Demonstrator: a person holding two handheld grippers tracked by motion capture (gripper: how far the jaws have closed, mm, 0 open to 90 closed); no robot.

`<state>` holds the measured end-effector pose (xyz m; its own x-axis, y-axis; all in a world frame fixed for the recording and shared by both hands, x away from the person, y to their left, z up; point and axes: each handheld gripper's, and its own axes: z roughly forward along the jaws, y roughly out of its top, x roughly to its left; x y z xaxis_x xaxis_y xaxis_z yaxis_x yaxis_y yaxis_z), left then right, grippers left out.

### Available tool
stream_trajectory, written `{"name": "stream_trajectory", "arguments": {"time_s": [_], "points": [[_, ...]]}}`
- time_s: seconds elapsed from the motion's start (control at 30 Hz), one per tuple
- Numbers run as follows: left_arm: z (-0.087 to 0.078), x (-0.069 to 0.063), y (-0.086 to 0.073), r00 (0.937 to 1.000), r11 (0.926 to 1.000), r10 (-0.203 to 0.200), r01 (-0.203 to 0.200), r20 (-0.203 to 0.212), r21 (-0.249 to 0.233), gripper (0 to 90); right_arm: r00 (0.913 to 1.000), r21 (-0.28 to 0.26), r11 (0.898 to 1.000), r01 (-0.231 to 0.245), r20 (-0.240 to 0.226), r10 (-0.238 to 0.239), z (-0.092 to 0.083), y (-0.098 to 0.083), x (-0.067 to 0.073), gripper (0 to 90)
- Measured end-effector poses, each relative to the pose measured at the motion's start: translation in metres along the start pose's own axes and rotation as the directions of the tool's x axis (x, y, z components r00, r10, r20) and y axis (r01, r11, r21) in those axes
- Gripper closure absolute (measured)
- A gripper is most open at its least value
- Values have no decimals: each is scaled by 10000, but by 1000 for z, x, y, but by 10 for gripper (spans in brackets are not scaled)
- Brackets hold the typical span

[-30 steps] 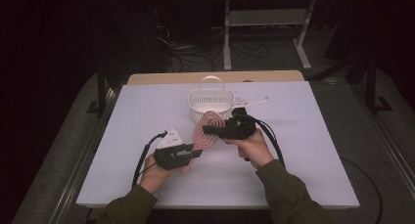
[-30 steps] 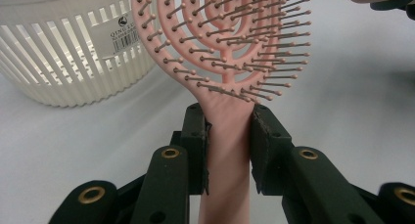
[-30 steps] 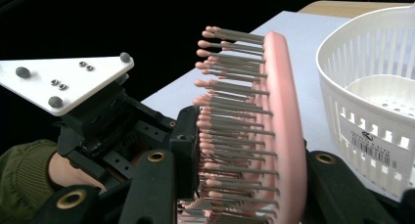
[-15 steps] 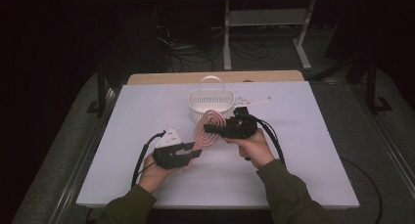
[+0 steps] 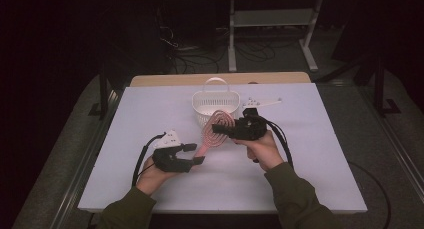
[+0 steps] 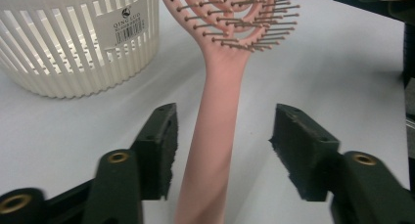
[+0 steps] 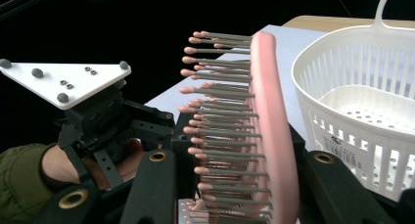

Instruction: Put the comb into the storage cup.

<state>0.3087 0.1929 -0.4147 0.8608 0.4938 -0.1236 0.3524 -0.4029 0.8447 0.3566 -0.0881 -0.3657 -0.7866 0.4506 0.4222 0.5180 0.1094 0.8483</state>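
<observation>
My right tongs [image 5: 216, 129] are clenched on the head of the pink hairbrush [image 5: 214, 134], one jaw on the bristle side and one on the smooth back, as the right gripper view shows. The brush is held off the white worktop [image 5: 310, 154], just in front of the white slotted basket [image 5: 216, 105], with its handle slanting down toward my left tongs [image 5: 196, 154].

The hairbrush [image 6: 225, 87] is salmon pink throughout. Its head is an open oval of concentric loops with gaps between them. Slim grey-brown bristles [image 7: 220, 116] stand in rows from one face, each ending in a small rounded pink tip. The back is plain and glossy. The handle is long, smooth and slightly flared where it meets the head.

My left tongs [image 6: 222, 155] are released: the jaws have just been opening, and the handle runs between the two black pads without either pad pressing on it.

The basket [image 6: 73, 43] bears a small white barcode label on its wall.
</observation>
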Motion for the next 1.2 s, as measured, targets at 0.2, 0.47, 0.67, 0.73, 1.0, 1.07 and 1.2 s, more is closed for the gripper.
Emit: {"name": "stream_trajectory", "arguments": {"time_s": [0.2,0.47,0.67,0.73,1.0,1.07,1.2], "points": [[-10,7,-4,9995,9999,-113,116,291,-119,301,10000,-30,10000,-3,83,3,-3,1,-1,628],[-19,8,-17,9998,9987,-46,54,-172,509,125,9999,-132,9999,33,140,-31,-6,2,-1,628],[-30,12,-29,9996,9967,-13,36,-282,809,19,9998,-152,9999,27,176,-24,-6,2,-1,628],[-33,13,-32,9994,9968,-83,110,-349,793,0,9998,-153,9999,26,175,-24,-6,2,-1,628],[-43,15,-43,9988,9967,-179,214,-453,785,0,9998,-224,9997,13,198,-8,-8,2,-1,628],[-46,15,-45,9984,9964,-246,286,-510,795,0,9998,-251,9997,49,208,-44,-8,3,-1,628],[-50,17,-46,9981,9978,-298,328,-531,573,0,9998,-318,9995,32,222,-25,-10,4,-1,628]]}}
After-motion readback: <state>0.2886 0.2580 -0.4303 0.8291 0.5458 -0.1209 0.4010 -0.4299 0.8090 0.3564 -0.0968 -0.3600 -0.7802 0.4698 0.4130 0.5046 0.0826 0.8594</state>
